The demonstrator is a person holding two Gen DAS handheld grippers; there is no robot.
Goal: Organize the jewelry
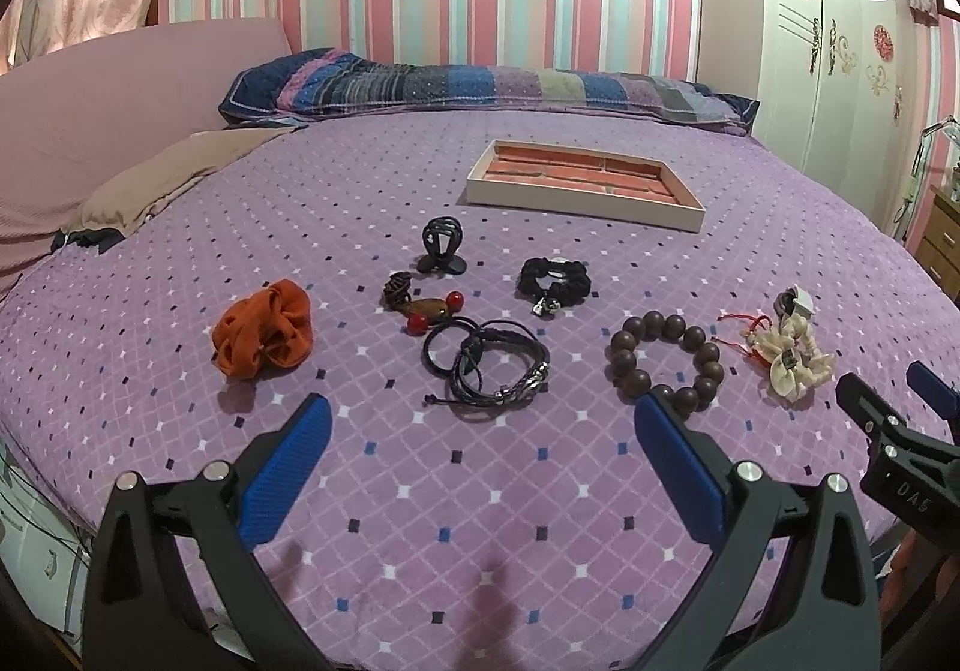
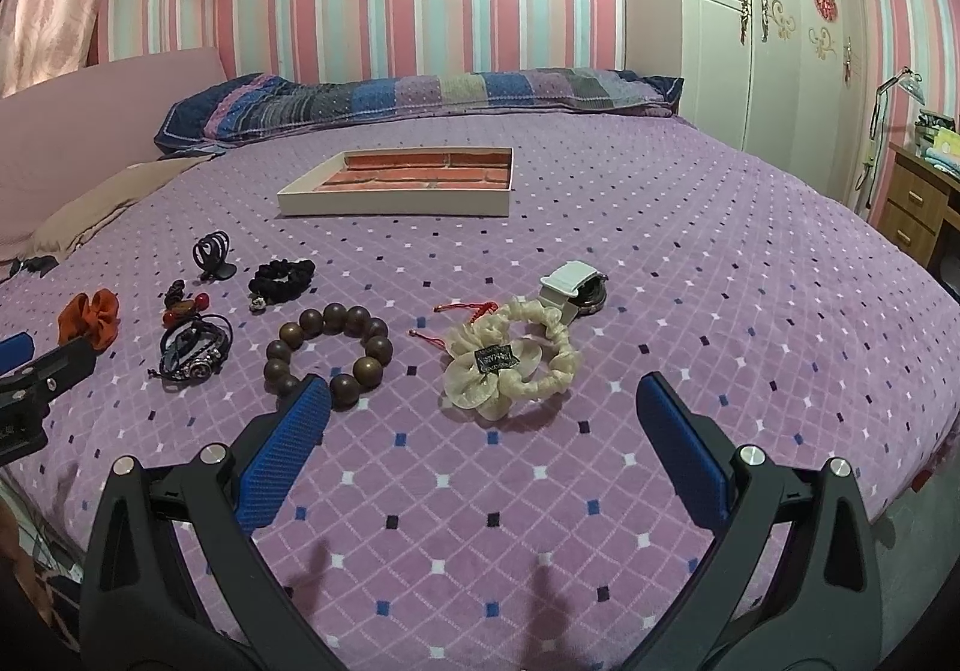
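Left wrist view: left gripper [image 1: 480, 419] hovered over the purple bedspread [image 1: 480, 491], fingers [image 1: 288, 467] spread wide, nothing between them. Just ahead of the gap lay the black cord bracelets [image 1: 486, 365]; past those, the red-bead knot charm [image 1: 426, 305] and a black claw clip [image 1: 441, 245]. Orange scrunchie [image 1: 264, 335] sat ahead and left of the left finger. Wooden bead bracelet [image 1: 663, 359] touched or sat just beyond the right fingertip, black scrunchie [image 1: 555, 281] farther ahead of it. Cream flower scrunchie [image 1: 792, 353] lay right of the right finger, close to the other gripper's tips at the frame edge. Brick-lined tray [image 1: 585, 203] sat far ahead, apart from all items. Right wrist view: right gripper [image 2: 483, 404] also over the bedspread, fingers [image 2: 684, 449] wide apart, holding nothing. Cream flower scrunchie [image 2: 510, 359] lay just ahead of the gap, with a white watch [image 2: 573, 287] beyond it. Wooden bead bracelet [image 2: 330, 353] sat at the left fingertip. Tray [image 2: 396, 203] far ahead, left of centre.
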